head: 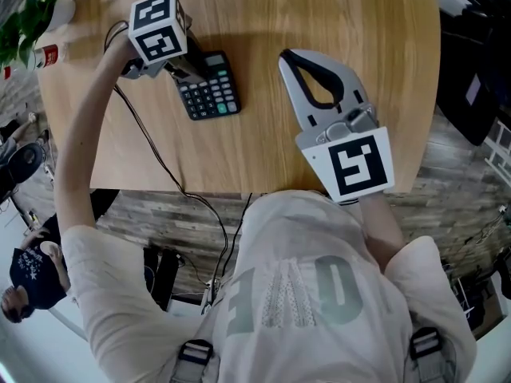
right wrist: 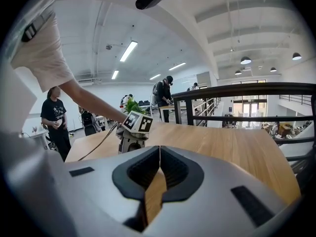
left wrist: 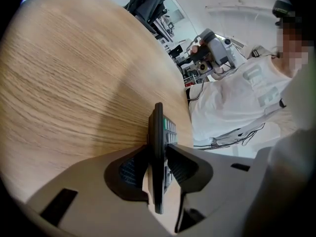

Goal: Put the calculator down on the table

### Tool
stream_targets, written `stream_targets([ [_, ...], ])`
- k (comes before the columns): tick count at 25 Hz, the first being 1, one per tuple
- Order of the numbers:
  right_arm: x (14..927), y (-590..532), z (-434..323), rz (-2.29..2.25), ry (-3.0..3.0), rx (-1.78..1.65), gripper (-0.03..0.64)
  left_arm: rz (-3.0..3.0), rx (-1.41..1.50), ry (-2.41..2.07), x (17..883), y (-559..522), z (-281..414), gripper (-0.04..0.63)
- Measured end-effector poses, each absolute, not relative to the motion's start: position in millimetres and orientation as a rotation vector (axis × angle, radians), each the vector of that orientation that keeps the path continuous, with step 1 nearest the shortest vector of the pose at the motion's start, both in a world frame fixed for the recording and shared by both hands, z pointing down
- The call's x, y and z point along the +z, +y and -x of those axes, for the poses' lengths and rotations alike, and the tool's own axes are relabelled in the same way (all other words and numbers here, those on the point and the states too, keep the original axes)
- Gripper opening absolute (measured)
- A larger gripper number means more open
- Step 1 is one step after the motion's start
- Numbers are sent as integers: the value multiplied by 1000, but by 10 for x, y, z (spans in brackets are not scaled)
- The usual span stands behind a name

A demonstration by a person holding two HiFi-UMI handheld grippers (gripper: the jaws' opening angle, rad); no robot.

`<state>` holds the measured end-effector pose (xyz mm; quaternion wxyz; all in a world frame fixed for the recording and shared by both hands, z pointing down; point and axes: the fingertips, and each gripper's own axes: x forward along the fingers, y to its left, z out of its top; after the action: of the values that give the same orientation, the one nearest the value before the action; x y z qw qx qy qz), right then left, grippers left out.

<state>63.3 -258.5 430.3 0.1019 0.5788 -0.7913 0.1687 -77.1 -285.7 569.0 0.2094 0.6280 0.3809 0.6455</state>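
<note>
Pale wooden surface (head: 319,22) lies just beneath your left hand-held gripper (left wrist: 158,151), whose jaws clamp the calculator (head: 209,86) by its near end. Its far end sits on the wood or barely above it; which, you can't tell. Only letting go seems left. Your right hand-held gripper (right wrist: 159,152) hovers alongside, jaws together, empty.

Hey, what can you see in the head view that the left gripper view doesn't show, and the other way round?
Only the head view: the calculator's full key face and display from above, the marker cube on top of the gripper holding it, and a potted plant at the table's corner.
Only the left gripper view: the calculator edge-on, clamped between the left gripper's ribbed pads.
Both: the calculator, the wooden table and the person's white shirt.
</note>
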Motion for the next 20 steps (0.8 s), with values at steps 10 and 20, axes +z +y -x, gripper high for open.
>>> stream_targets([
  [10, 4248, -2507, -546, -1688, -2359, 464, 21, -1908, 1927, 951, 5768, -2947, 741, 166],
  [20, 3948, -2247, -354, -1655, -2409, 367, 21, -2369, 2070, 403, 5598, -3368, 620, 305],
])
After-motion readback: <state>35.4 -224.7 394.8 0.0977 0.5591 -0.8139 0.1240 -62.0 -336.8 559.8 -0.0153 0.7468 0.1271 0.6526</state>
